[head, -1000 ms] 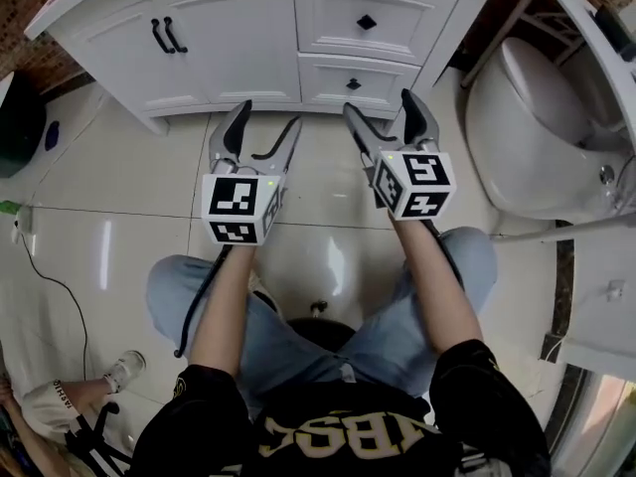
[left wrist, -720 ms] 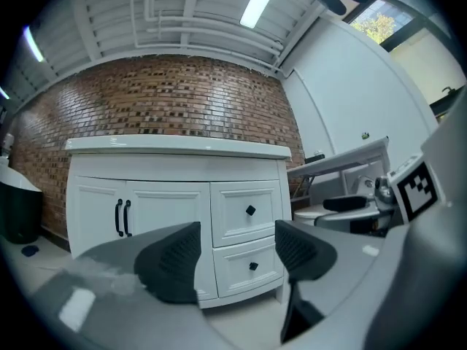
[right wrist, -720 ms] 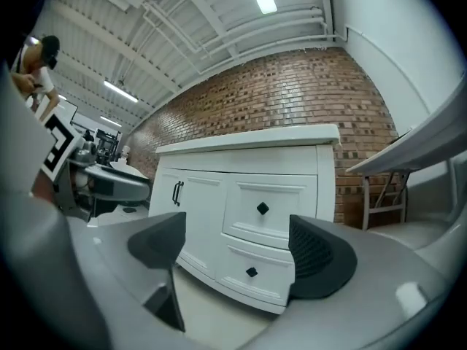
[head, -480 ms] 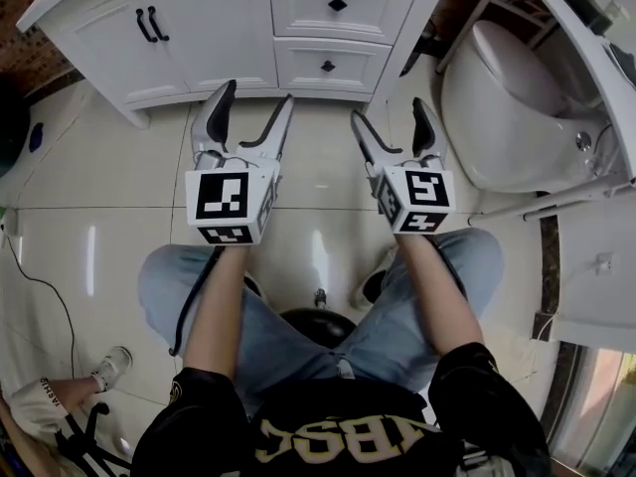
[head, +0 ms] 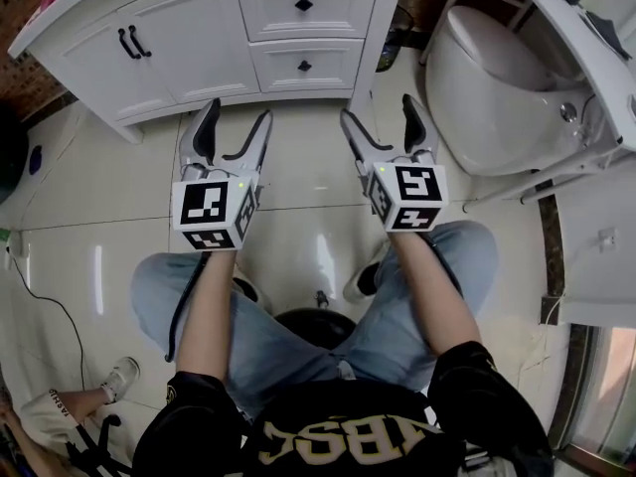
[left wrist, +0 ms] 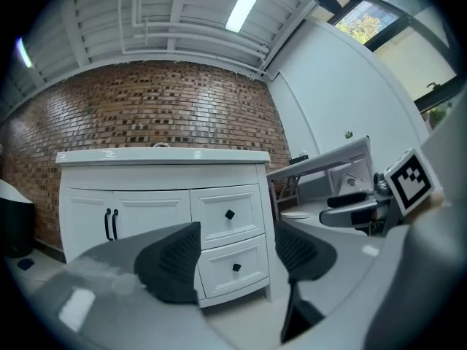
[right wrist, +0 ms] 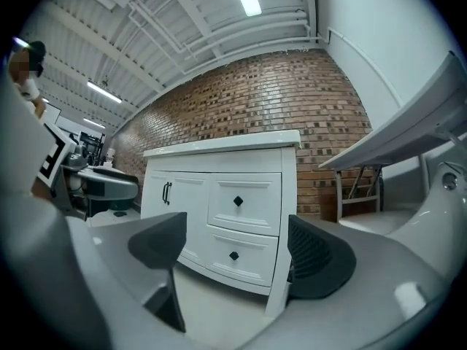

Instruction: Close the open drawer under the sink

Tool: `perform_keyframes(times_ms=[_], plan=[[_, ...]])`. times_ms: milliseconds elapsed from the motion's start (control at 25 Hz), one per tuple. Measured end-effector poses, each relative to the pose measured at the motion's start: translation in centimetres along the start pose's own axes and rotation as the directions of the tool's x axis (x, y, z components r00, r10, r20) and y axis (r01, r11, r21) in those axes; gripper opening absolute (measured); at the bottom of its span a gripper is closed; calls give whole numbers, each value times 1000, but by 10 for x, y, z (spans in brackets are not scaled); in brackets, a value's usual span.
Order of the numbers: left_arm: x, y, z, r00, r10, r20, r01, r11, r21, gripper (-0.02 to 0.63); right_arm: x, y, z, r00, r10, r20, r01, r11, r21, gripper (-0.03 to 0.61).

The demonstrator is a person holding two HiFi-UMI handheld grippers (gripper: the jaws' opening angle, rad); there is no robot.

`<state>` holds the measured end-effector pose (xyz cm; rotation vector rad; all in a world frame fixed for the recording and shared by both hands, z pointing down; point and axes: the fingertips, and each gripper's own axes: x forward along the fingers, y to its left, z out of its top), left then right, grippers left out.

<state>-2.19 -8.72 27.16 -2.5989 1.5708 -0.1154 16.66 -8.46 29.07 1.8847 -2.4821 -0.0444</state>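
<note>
White painted wood: the vanity (head: 199, 43) faces me, with the lower drawer (head: 333, 66) in its right half, under the upper drawer (head: 343, 3). Both look flush with its front. My left gripper (head: 237, 115) and right gripper (head: 379, 110) hang short of it, jaws spread wide and empty. I judge the drawer front rigid and easy-sliding, so a flat push beside its black knob (head: 304, 66) suits.

Cabinet (head: 199, 38) top beyond upper edge

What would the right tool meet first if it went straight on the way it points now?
Probably the lower drawer of the white cabinet, seen between the open jaws of the right tool; only floor lies before it. Depth is unclear.
</note>
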Motion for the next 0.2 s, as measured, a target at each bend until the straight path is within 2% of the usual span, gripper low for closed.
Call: perform_keyframes(times_ms=[200], plan=[[11,-23,2,999,-36,1,36,999,-28,319,-9,-13,-2,1000,-12,-12,13,999,33,423]])
